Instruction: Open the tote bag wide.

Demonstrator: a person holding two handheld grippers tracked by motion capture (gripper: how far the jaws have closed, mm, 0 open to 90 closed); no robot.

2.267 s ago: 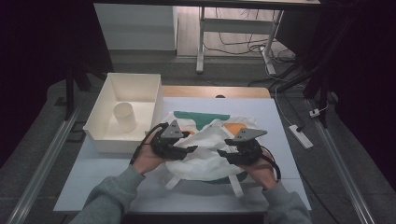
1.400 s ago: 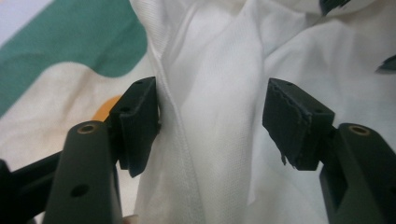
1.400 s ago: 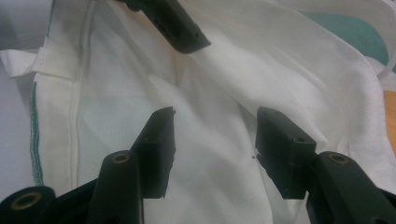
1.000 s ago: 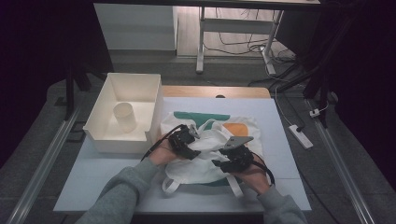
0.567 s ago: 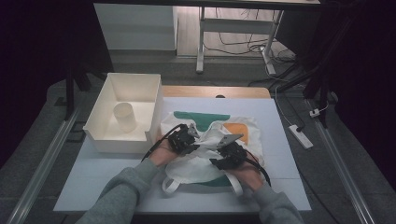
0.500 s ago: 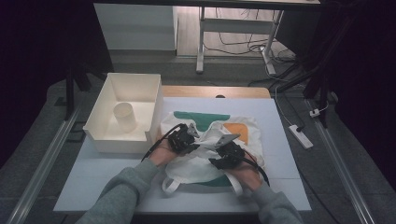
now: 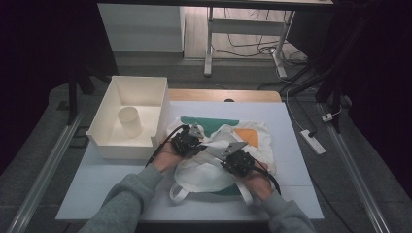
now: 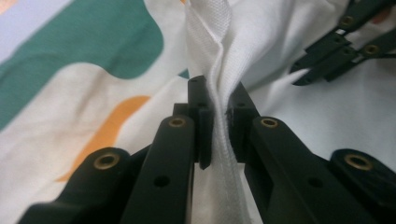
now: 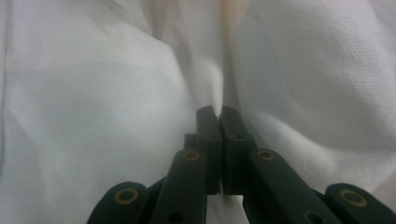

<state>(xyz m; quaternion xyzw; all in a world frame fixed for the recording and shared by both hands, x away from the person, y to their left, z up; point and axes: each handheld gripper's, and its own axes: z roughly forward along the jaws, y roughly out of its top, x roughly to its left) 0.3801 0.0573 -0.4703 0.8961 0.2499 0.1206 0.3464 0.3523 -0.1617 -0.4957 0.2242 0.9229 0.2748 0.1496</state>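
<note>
- On the near middle of the table (image 7: 291,160) I see the white cloth bag (image 7: 209,170), crumpled, with green and orange patches showing at its far side and its handles trailing toward the near edge.
- My left gripper (image 8: 219,116) is clamped on a stitched fold of the bag's fabric; that fold stands up between the jaws, which have just been closing on it.
- My right gripper (image 9: 219,116) sits a little nearer and to the right; its jaws have just been closing too and now pinch a thin ridge of the same white fabric, almost together.
- From above, both grippers rest on the bag, near each other but apart, left gripper (image 7: 187,141) farther, right gripper (image 7: 238,160) nearer.
- To the left, just beside the bag, I see a white bin (image 7: 109,143) holding an upright pale cup (image 7: 130,121).
</note>
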